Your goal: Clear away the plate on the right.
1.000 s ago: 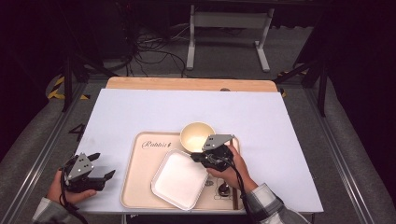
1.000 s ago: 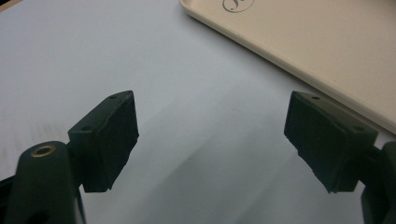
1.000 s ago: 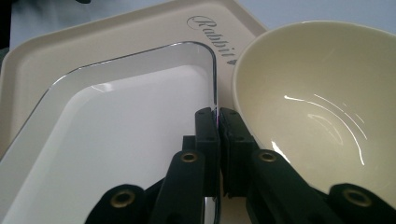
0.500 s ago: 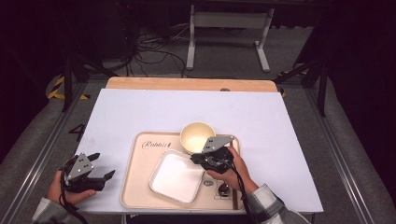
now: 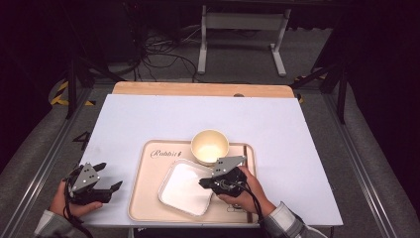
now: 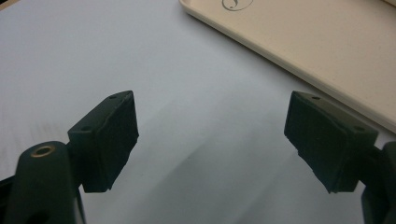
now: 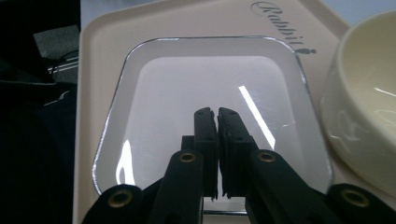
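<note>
A white square plate (image 5: 181, 191) (image 7: 187, 79) lies on a beige tray (image 5: 148, 198) (image 7: 107, 28) near the table's front. Just behind it on the tray stands a cream bowl (image 5: 210, 146) (image 7: 369, 93), empty. My right gripper (image 5: 202, 183) (image 7: 217, 112) is shut, its pads together with nothing seen between them. Its tips point over the plate's right part, and I cannot tell whether they touch it. My left gripper (image 5: 111, 176) (image 6: 210, 140) rests open on the white tabletop, left of the tray, with only bare table between its jaws.
The tray sits on a white board (image 5: 148, 119) that covers the table, with a wooden strip (image 5: 198, 89) along the far edge. Cables and a metal stand (image 5: 242, 29) lie on the dark floor beyond the table.
My right gripper has slid from beside the bowl toward the near side, out over the plate. The left gripper has stayed put.
</note>
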`<state>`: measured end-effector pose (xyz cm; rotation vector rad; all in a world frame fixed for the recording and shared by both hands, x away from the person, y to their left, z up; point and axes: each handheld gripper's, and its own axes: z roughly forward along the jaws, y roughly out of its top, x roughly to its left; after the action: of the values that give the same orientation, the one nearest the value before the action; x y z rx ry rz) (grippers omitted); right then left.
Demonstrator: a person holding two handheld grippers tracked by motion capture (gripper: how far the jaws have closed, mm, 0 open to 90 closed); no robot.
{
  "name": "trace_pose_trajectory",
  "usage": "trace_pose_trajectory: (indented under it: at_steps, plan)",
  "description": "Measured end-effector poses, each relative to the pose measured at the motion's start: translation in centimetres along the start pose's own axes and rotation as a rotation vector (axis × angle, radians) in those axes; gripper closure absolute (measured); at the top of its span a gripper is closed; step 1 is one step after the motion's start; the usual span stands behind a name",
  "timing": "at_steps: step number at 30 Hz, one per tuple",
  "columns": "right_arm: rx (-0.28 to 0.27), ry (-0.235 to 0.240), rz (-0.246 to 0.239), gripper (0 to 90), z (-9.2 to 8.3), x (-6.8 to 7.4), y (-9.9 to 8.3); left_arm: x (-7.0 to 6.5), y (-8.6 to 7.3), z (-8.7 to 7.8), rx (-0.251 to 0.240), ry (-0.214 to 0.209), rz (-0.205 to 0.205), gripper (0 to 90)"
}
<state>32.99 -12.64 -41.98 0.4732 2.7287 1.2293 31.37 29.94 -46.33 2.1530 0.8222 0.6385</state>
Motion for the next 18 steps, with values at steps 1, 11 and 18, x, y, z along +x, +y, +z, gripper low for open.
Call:
trace_pose_trajectory:
  at_steps: [1, 11, 18]
  plan:
    - [0.01, 0.009, -0.011, 87.7, 0.2, 0.3, 0.0, 0.0, 0.0, 0.0, 0.0, 0.0, 0.0, 18.3]
    - [0.111, 0.098, -0.067, 88.3, 2.2, 2.9, -0.6, -0.1, 0.0, 0.0, 0.003, -0.001, 0.003, 18.3]
    - [0.162, 0.135, -0.085, 88.2, 2.3, 3.7, -1.3, -0.1, 0.0, 0.0, 0.004, -0.005, 0.001, 18.3]
